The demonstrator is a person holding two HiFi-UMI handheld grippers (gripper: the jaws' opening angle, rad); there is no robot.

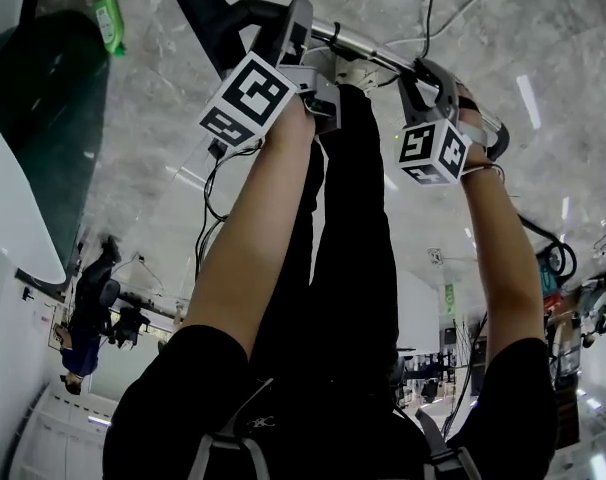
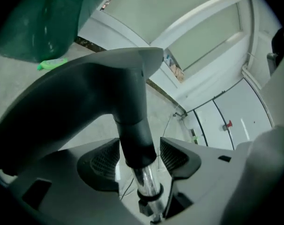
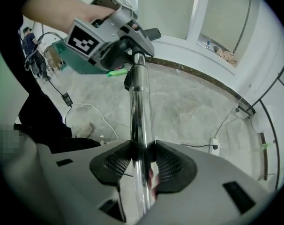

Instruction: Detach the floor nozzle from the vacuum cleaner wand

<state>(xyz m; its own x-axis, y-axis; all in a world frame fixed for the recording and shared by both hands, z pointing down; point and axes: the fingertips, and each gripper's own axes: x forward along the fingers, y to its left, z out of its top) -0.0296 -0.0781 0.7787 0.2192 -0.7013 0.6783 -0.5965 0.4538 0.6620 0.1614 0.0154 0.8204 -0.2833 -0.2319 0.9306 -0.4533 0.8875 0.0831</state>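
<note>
Jaws of the left gripper (image 2: 139,154) stood wide apart around the dark neck (image 2: 132,125) of the nozzle (image 2: 71,102). A gap showed at one pad, so nothing was clamped there. The right gripper (image 3: 142,165) was closed on the chrome wand (image 3: 141,107), with a pad pressed to each side of the tube. From those jaws the wand ran straight away lengthwise to the left gripper at its far end, where the neck's collar sat over the tube, so the two looked joined. The nozzle lay just beyond that joint, held above the floor (image 3: 189,102). The left hand was the nearer one, and separation would probably need a pull along the wand's axis, away from the right gripper.
</note>
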